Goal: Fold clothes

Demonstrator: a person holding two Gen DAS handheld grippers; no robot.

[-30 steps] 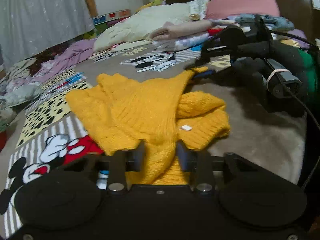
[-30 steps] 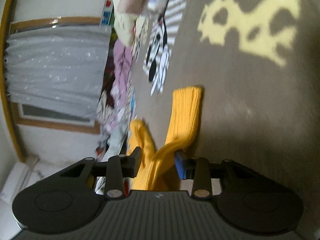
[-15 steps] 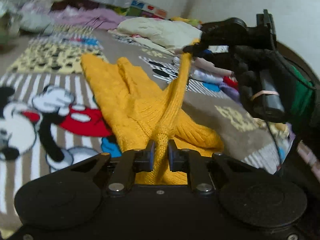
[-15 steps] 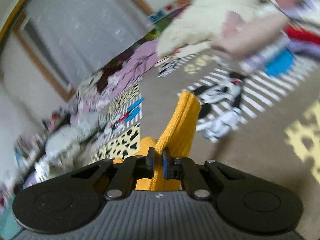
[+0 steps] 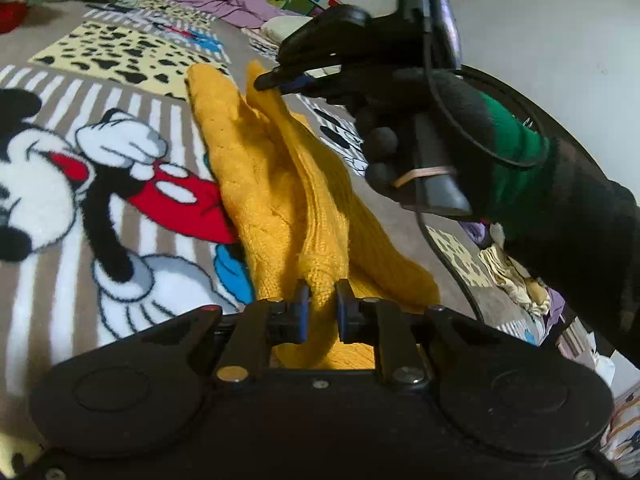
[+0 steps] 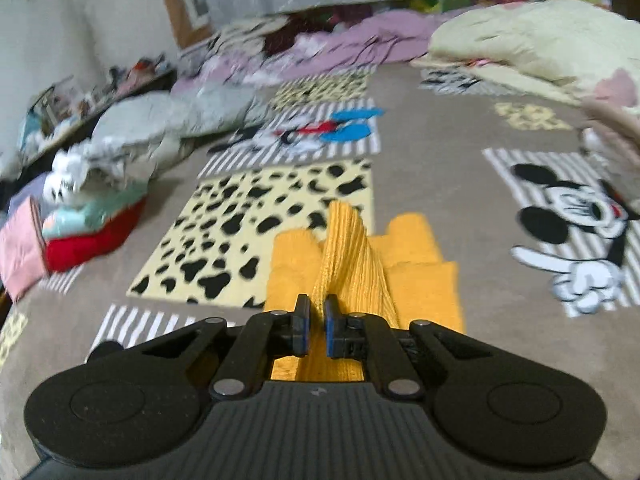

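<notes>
A yellow knit sweater [image 5: 276, 184] lies partly folded on a cartoon-print blanket [image 5: 80, 184]. My left gripper [image 5: 320, 300] is shut on a bunched fold of it at the near edge. In the left wrist view the right gripper [image 5: 276, 80], held by a black-gloved hand [image 5: 384, 148] with a green cuff, pinches the sweater's far end and holds it up off the blanket. In the right wrist view my right gripper [image 6: 316, 320] is shut on a ribbed strip of the yellow sweater [image 6: 352, 256], with the rest of it spread on the blanket below.
Piles of clothes ring the blanket [image 6: 440, 152]: a cream quilt [image 6: 532, 40] at back right, purple fabric [image 6: 360, 40] at the back, grey-white and red garments [image 6: 92, 236] at left. More loose clothes [image 5: 516, 276] lie under the gloved arm.
Both grippers closed onto the sweater. The right gripper rolled upright and lifted its end of the sweater up and across, and the left gripper rolled and shifted sideways with its fold.
</notes>
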